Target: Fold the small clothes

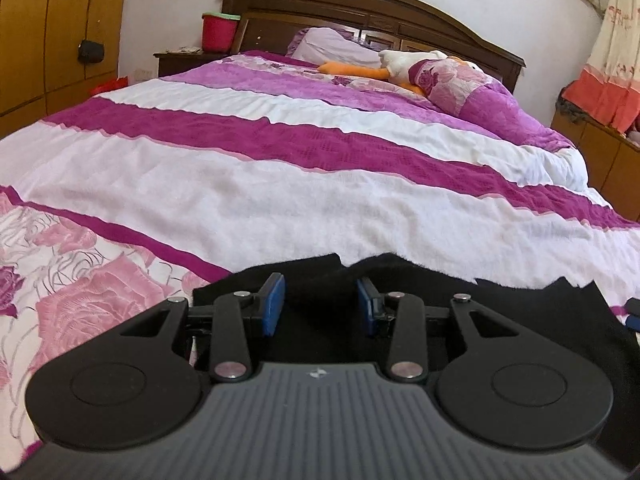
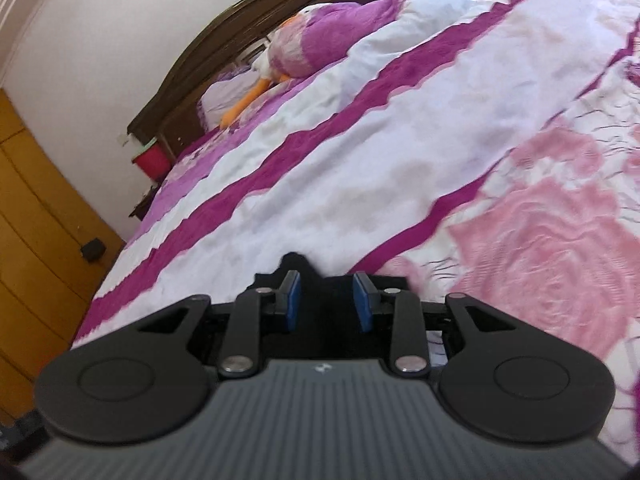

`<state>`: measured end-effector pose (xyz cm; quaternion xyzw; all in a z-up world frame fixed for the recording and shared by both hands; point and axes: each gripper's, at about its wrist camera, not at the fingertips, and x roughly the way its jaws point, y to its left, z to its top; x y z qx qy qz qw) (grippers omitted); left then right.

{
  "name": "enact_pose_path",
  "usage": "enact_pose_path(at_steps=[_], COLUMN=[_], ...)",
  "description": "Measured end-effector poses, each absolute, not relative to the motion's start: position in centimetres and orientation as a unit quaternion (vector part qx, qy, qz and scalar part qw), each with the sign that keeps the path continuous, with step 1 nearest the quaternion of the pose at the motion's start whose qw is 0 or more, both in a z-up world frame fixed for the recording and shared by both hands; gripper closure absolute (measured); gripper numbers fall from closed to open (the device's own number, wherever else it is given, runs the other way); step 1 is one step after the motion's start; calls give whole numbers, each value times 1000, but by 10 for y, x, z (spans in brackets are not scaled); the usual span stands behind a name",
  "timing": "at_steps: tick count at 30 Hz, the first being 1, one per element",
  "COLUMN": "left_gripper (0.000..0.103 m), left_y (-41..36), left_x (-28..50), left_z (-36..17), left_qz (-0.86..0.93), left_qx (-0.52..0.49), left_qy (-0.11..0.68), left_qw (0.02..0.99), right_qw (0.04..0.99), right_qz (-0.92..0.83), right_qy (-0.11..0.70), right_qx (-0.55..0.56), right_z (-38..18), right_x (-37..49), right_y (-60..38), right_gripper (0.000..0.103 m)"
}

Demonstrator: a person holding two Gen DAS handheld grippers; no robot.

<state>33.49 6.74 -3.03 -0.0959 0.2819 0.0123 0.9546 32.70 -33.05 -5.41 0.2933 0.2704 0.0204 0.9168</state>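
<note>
A black garment lies bunched on the near part of the bed, over the purple, white and rose-patterned bedspread. My left gripper has its blue pads part-way apart, with dark cloth filling the gap from pad to pad. In the right wrist view, which is tilted, the right gripper also has black cloth between its blue pads, and a peak of the garment pokes up just past the fingertips. A bit of blue at the right edge of the left wrist view looks like the other gripper.
A white and orange plush duck and a pillow lie near the dark wooden headboard. A red bucket stands on the nightstand, a wooden wardrobe is at the left, and a low cabinet with curtains at the right.
</note>
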Motion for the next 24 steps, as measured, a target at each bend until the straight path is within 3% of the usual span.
enact_pose_path(at_steps=[16, 17, 18, 20, 24], left_gripper=[59, 59, 59, 59, 59], left_y=[87, 88, 89, 92, 93], left_x=[295, 288, 283, 271, 249], left_z=[-14, -12, -12, -11, -12], left_qz=[16, 13, 12, 8, 4], left_qx=[-60, -63, -66, -73, -82], left_qy=[306, 313, 320, 332, 348], left_qw=[950, 947, 945, 940, 934], right_qw=[948, 948, 948, 949, 944], right_qz=[49, 44, 41, 36, 37], right_qy=[273, 272, 272, 268, 274], right_qx=[159, 158, 158, 161, 179], right_z=[-40, -40, -40, -41, -45], right_x=[267, 263, 260, 252, 240], right_y=[-319, -320, -322, -325, -329], right_gripper=[70, 66, 53, 40, 39])
